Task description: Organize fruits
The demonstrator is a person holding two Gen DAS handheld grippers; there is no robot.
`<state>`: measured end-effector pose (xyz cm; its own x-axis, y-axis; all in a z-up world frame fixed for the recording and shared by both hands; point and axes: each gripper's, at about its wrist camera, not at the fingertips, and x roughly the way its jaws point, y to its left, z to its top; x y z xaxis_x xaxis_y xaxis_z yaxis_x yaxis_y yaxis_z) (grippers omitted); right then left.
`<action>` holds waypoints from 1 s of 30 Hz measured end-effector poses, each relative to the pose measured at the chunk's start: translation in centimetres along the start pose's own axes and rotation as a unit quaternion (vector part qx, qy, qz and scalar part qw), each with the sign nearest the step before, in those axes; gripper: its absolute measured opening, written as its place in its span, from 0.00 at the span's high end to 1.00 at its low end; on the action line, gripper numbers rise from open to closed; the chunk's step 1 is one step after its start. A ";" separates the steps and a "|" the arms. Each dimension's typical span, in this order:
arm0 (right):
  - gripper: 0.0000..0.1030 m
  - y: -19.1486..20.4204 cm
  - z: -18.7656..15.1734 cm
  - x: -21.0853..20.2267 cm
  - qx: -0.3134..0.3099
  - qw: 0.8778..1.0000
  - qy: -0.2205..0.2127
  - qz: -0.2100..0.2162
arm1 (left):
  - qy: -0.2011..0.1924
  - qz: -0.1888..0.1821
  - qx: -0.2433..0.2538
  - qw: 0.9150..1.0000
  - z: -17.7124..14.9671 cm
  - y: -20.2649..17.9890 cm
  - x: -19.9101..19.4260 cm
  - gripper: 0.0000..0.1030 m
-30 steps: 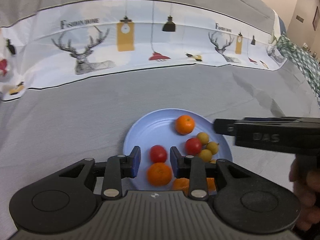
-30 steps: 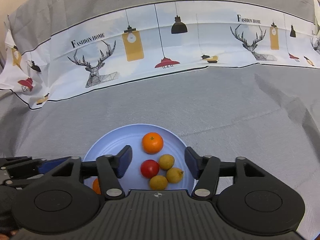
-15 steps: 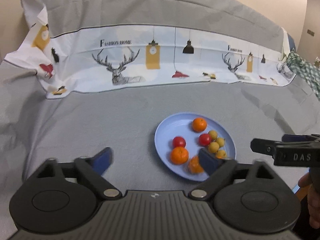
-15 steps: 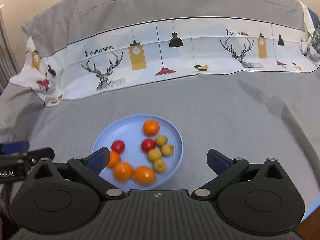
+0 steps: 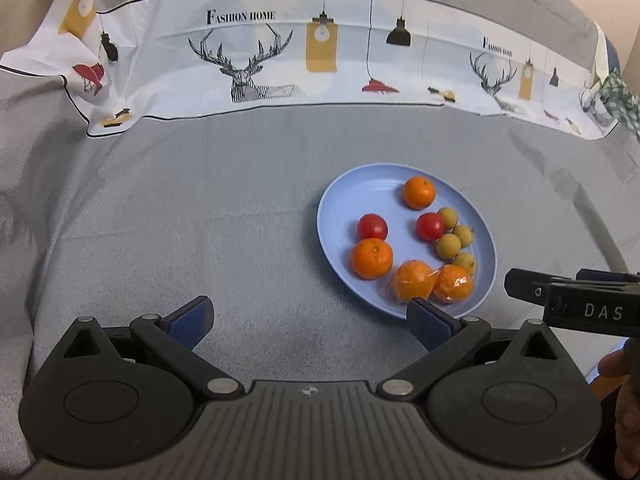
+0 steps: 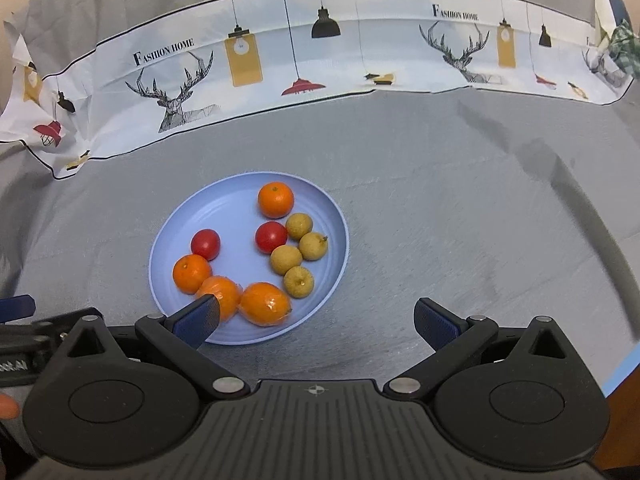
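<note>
a blue plate (image 6: pixel 168 240) sits on the grey cloth (image 6: pixel 440 208), a little in front of the printed white band (image 6: pixel 360 52). on it lie ten fruits: a bare orange (image 6: pixel 275 200) at the far side, another orange (image 6: pixel 191 273) near the left edge, and two glossy wrapped oranges (image 6: pixel 265 304) touching each other at the near rim. two red tomatoes (image 6: pixel 205 244) lie apart, one against a cluster of four yellow-brown longans (image 6: pixel 298 282) on the right side.

the left gripper (image 5: pixel 310 320) and right gripper (image 6: pixel 316 320) are both spread wide and hold nothing. a second ago the left fingers were narrow around a tomato and both grippers were low over the plate; since then both have opened and drawn back, the fruit now well ahead of them.
</note>
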<state>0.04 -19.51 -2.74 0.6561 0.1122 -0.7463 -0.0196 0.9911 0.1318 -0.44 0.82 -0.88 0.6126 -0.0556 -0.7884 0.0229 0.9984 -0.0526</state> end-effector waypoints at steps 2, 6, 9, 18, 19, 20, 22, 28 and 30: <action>0.01 0.1 0.1 0.2 -0.003 1.000 0.004 -0.001 | 0.006 -0.001 0.000 1.000 0.0 -0.1 0.3 0.00; 0.01 0.1 0.1 0.6 -0.008 1.000 0.010 -0.004 | 0.011 -0.002 -0.002 1.000 0.0 -0.3 0.6 0.00; 0.01 0.3 0.1 0.6 -0.016 1.000 0.009 -0.006 | 0.015 -0.002 0.002 1.000 0.1 -0.5 0.9 0.00; 0.01 1.0 -0.1 0.7 -0.036 0.999 0.008 -0.007 | 0.019 0.002 0.003 1.000 0.1 -0.7 1.1 0.00; 0.01 1.0 -0.1 0.7 -0.038 0.999 0.008 -0.007 | 0.019 0.003 0.003 1.000 0.1 -0.7 1.1 0.00; 0.01 1.1 -0.1 0.8 -0.039 0.999 0.008 -0.007 | 0.019 0.003 0.003 1.000 0.1 -0.7 1.1 0.00; 0.01 1.1 -0.1 0.7 -0.040 0.999 0.008 -0.007 | 0.019 0.003 0.002 1.000 0.1 -0.7 1.1 0.00; 0.01 1.3 -0.2 0.7 -0.044 0.999 0.010 -0.008 | 0.019 0.003 0.002 1.000 0.1 -0.7 1.2 0.00; 0.01 1.3 -0.2 0.8 -0.046 0.999 0.011 -0.008 | 0.020 0.003 0.001 1.000 0.0 -0.7 1.2 0.00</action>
<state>0.42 -18.13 -3.28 0.6407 0.0960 -0.7618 -0.0779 0.9952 0.0599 0.29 0.09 -1.73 0.5812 -0.0506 -0.8122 0.0214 0.9987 -0.0468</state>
